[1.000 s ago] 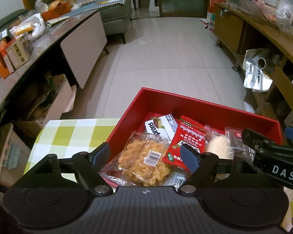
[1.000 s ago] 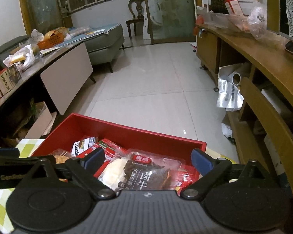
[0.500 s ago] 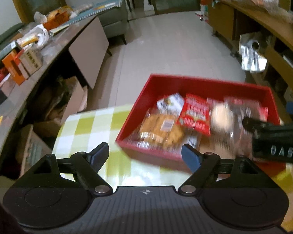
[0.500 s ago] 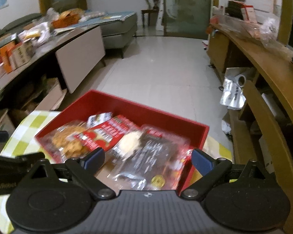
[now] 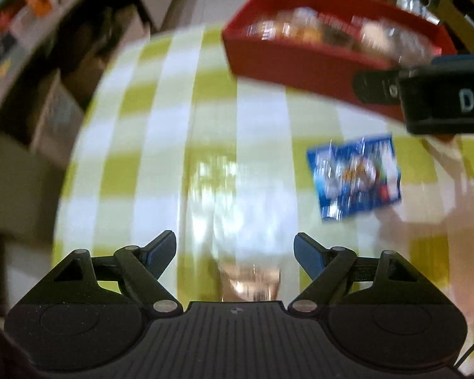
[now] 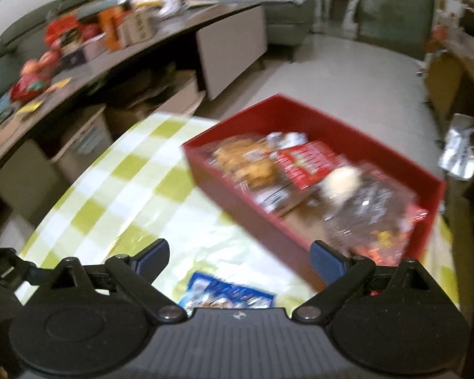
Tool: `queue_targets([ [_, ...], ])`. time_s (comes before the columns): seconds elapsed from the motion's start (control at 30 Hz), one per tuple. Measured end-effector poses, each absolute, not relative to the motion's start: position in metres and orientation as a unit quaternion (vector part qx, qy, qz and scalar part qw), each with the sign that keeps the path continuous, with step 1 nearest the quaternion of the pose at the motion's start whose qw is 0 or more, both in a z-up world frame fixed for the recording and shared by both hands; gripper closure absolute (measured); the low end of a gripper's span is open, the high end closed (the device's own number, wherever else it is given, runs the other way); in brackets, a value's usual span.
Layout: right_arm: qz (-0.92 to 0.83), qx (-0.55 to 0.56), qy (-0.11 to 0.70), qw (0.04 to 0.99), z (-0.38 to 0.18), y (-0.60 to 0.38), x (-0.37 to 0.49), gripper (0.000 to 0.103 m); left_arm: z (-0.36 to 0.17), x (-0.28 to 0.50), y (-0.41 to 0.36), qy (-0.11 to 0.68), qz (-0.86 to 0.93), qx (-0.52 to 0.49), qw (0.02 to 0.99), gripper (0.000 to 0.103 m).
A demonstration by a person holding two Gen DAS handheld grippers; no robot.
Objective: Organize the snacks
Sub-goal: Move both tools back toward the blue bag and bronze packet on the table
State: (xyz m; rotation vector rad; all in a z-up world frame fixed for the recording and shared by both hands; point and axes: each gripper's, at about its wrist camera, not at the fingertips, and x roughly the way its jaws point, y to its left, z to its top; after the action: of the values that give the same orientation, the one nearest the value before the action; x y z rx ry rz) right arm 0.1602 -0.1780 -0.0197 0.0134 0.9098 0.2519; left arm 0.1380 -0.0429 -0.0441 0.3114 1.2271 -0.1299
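A red box (image 5: 300,63) (image 6: 268,230) full of several snack packets stands at the far side of the green-and-white checked table (image 5: 161,170) (image 6: 123,189). A blue snack packet (image 5: 354,177) (image 6: 227,295) lies flat on the cloth in front of the box. A clear packet (image 5: 243,208) lies blurred right ahead of my left gripper (image 5: 235,252), which is open and empty above the cloth. My right gripper (image 6: 240,257) is open and empty, just above the blue packet; its body shows at the right edge of the left wrist view (image 5: 442,94).
A long counter (image 6: 110,53) loaded with boxes and bags runs along the left, with cartons underneath. A wooden shelf unit (image 6: 458,72) stands to the right. Tiled floor (image 6: 347,75) lies beyond the table's far edge. Both views are motion-blurred.
Both grippers have pulled back from over the red box and tilted down toward the table. The blue packet and the clear packet have come into view. Both stay open.
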Motion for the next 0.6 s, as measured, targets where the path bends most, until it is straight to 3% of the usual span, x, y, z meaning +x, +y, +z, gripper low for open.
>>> queue_targets([
  [0.6, 0.165, 0.012, 0.482, 0.86, -0.059, -0.17, 0.19, 0.0, -0.082, 0.122, -0.037, 0.627, -0.059, 0.142, 0.763, 0.021],
])
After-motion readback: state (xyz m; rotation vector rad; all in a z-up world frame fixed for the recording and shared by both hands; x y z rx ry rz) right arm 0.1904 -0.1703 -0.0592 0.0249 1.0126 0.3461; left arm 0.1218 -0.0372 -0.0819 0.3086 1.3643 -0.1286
